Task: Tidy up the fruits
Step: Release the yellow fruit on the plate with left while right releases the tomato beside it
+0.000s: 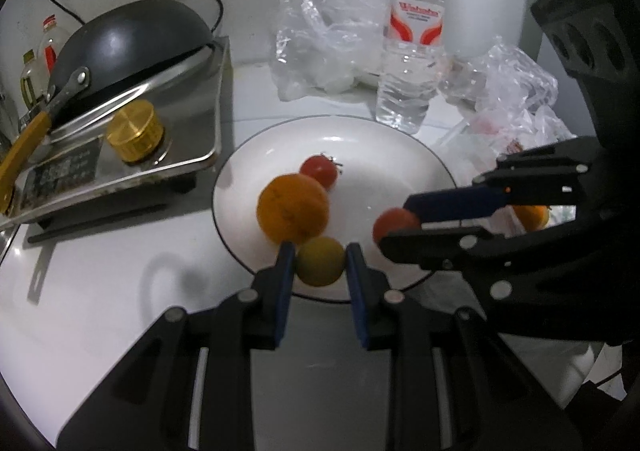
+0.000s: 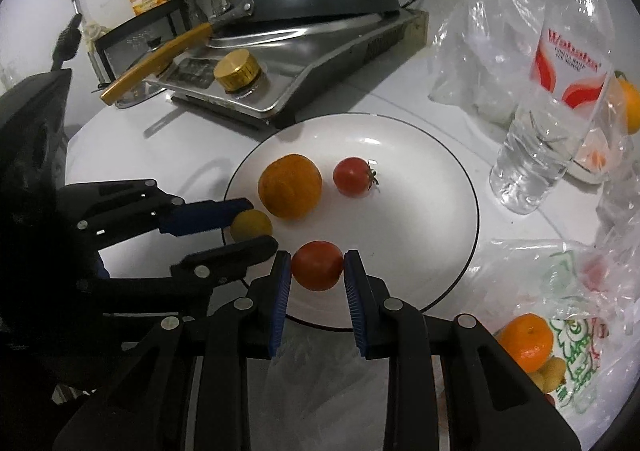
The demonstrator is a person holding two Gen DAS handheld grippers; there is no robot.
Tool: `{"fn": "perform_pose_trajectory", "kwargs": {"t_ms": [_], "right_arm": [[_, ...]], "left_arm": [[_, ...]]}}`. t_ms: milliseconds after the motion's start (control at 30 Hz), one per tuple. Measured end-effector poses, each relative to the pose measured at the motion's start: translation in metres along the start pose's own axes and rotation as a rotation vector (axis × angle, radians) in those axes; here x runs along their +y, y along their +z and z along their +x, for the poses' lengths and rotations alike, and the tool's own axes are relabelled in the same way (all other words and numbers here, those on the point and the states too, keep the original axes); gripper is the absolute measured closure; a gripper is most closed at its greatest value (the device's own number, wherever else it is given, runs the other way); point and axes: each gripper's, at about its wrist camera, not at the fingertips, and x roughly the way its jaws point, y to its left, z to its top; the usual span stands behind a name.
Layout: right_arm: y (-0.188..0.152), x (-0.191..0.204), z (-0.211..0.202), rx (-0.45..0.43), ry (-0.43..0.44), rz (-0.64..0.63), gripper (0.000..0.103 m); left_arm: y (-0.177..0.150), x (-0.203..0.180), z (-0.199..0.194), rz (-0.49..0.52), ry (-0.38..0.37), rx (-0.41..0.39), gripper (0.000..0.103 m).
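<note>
Over the plate's [image 2: 460, 211] near rim, our left tool [image 1: 320, 263] clamps a yellow fruit [image 1: 320, 261], our right tool [image 2: 317, 269] a tomato [image 2: 317, 266]; we should lower both gently, releasing clear of the orange [image 2: 290, 187].

Water bottle [image 2: 560, 99]: red-and-white label bearing a red brand word, apparently "Wahaha"; smaller print beneath illegible. No other text legible.
</note>
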Motion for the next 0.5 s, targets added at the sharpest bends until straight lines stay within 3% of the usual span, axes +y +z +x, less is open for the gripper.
{"fn": "perform_pose_trajectory", "kwargs": {"t_ms": [500], "right_arm": [[0.002,0.001,0.007,0.028,-0.004,0.02,0.074]], "left_arm": [[-0.002,0.006,-0.01,-0.014,0.028,-0.015,0.072]]}}
